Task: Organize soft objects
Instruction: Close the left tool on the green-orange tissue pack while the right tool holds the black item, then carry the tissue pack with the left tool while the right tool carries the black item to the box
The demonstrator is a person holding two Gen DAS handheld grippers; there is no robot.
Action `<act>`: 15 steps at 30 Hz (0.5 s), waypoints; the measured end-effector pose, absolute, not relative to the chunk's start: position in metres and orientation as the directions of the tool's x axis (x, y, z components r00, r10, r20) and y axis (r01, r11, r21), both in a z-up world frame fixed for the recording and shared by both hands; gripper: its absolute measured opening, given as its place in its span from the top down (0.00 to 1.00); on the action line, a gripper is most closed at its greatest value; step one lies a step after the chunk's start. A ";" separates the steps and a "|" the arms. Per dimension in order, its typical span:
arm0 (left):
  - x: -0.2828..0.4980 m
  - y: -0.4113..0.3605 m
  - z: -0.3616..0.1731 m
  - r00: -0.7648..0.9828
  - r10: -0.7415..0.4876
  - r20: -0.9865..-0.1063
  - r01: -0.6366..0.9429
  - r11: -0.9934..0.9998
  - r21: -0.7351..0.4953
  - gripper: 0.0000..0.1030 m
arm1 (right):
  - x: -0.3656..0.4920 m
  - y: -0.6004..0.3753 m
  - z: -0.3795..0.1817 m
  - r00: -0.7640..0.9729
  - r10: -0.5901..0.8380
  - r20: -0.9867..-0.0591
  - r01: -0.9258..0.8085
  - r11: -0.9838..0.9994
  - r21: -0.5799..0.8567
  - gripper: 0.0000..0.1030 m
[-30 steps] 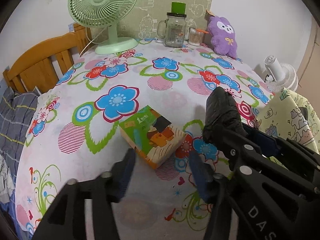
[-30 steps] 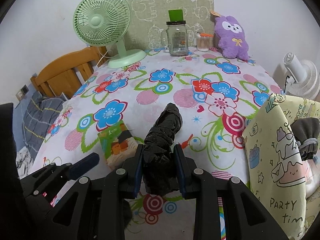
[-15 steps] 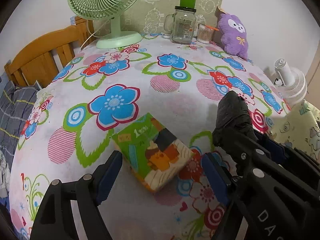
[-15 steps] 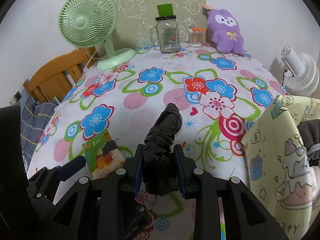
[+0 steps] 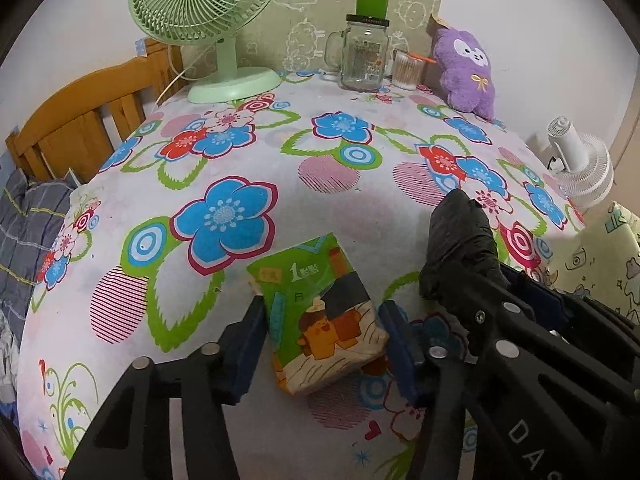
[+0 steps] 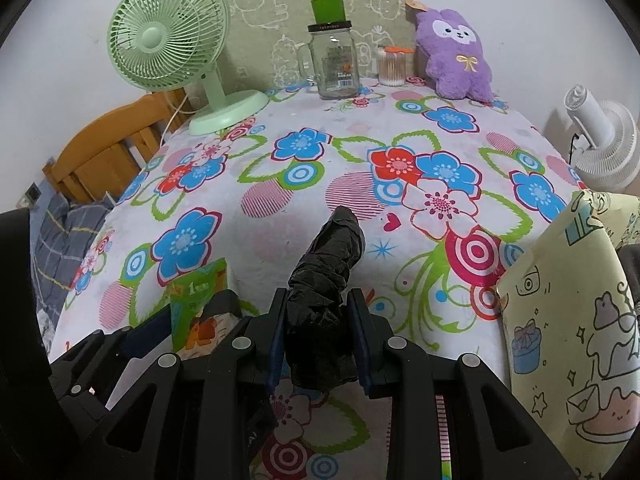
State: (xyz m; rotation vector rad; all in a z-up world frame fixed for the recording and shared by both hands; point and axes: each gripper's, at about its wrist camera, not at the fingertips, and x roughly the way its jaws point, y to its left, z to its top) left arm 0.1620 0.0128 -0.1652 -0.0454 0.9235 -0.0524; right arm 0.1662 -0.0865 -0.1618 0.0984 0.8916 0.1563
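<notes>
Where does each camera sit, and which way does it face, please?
Left wrist: on the left gripper, facing forward over the table; its open fingers flank the tissue pack.
Right wrist: on the right gripper, facing likewise; it is shut on the black bundle.
Shared: tissue pack, black bundle, green fan, jar, purple plush.

This looks like a bedroom in a home. The surface has a bright flower cloth, with a green fan, a glass jar and a purple plush toy. A wooden bed frame with a checked blanket stands beside it.
</notes>
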 end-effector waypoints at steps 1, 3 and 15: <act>0.161 0.012 -0.164 0.603 -0.065 -0.795 0.028 0.998 -0.060 0.48 | 0.165 -0.087 -0.161 0.619 0.178 -0.765 -0.094 0.984 0.153 0.69; 0.158 0.011 -0.162 0.606 -0.065 -0.793 0.029 0.998 -0.059 0.50 | 0.162 -0.088 -0.160 0.621 0.180 -0.763 -0.095 0.983 0.155 0.69; 0.133 0.002 -0.135 0.649 -0.055 -0.759 0.035 0.998 -0.043 0.52 | 0.135 -0.097 -0.134 0.663 0.193 -0.724 -0.110 0.981 0.160 0.69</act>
